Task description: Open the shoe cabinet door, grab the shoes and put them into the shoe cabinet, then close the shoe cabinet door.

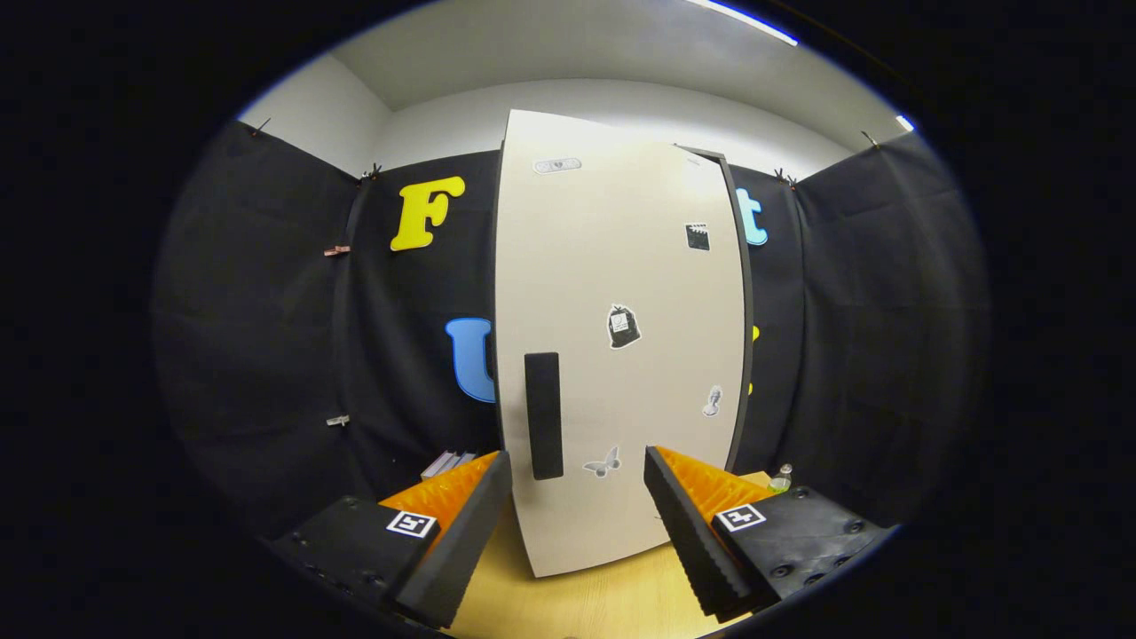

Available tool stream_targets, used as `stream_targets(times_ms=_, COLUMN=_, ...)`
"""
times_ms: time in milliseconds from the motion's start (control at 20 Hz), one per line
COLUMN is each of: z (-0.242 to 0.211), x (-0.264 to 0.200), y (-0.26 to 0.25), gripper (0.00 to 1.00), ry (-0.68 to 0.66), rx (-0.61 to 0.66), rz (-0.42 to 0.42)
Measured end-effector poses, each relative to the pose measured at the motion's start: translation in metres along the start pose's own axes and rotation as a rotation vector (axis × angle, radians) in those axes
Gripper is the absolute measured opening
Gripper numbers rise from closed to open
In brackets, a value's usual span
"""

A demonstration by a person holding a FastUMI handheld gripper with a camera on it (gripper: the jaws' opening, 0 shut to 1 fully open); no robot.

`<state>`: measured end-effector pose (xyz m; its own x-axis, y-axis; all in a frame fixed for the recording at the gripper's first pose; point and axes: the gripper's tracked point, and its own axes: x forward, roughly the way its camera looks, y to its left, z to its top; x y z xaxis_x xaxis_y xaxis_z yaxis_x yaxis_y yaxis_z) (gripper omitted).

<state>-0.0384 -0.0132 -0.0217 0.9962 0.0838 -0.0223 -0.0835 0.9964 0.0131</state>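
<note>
Gripper [577, 506] fingers spread wide, grasping nothing. Tall cream shoe cabinet door [621, 355] stands just ahead on the pale wooden table [577, 603], seemingly shut. Best approach: line both fingers on the black vertical handle [543, 415], close squarely, then pull along the door's swing.

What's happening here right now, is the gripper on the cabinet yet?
Not yet. The hand-held gripper faces the shoe cabinet door, its fingers spread open and holding nothing. The dark handle on the door sits just ahead, nearer the left finger, untouched. The door looks shut or nearly so, with a dark cabinet edge showing along its right side. The cabinet stands on a wooden surface. A small bottle sits beyond the right finger.
</note>
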Motion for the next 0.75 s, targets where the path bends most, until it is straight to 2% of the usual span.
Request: stream_targets(times_ms=750, z=0.0, x=0.013, y=-0.012, gripper=0.97, ry=-0.001, rx=0.008, rz=-0.035)
